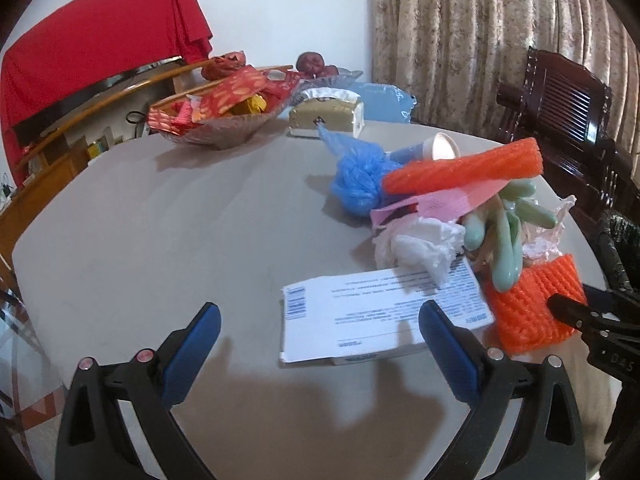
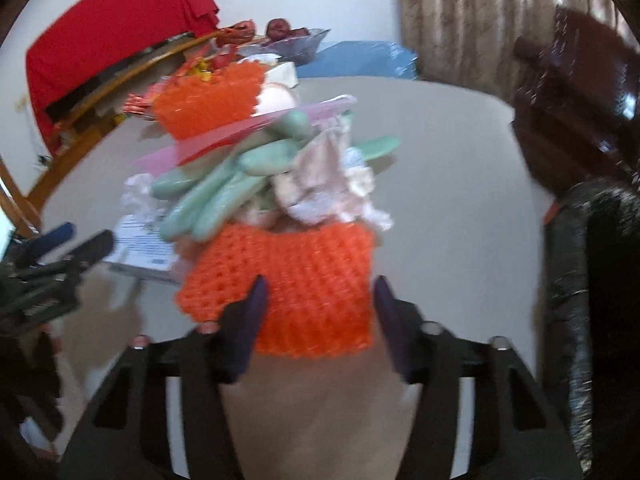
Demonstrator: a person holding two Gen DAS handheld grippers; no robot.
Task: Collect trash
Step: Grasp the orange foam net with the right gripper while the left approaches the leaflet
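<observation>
**Right gripper straddles orange net at the trash pile**

Right gripper (image 2: 318, 300) has its jaws partly spread, one on each side of the near orange net (image 2: 296, 280); the blurred view does not show whether the pads press on it. That net lies at the near end of a trash heap on the grey table (image 2: 440, 160). Piled behind it are pale green gloves (image 2: 224, 192), crumpled white tissue (image 2: 320, 184), pink paper (image 2: 240, 136) and a second orange net (image 2: 208, 100) on top.

Left gripper (image 1: 320, 320) is wide open and holds nothing. A printed white box (image 1: 360, 320) lies flat on the table between its fingers, touching neither that I can tell, with tissue resting on its far edge. Beyond the heap sit a crumpled blue bag (image 1: 356, 184) and a tipped cup (image 1: 440, 146). Farther back stand a glass bowl (image 1: 224, 132) of red packets, a wrapped block (image 1: 328, 116), the curtain (image 1: 480, 40) and a dark chair (image 1: 560, 108).
</observation>
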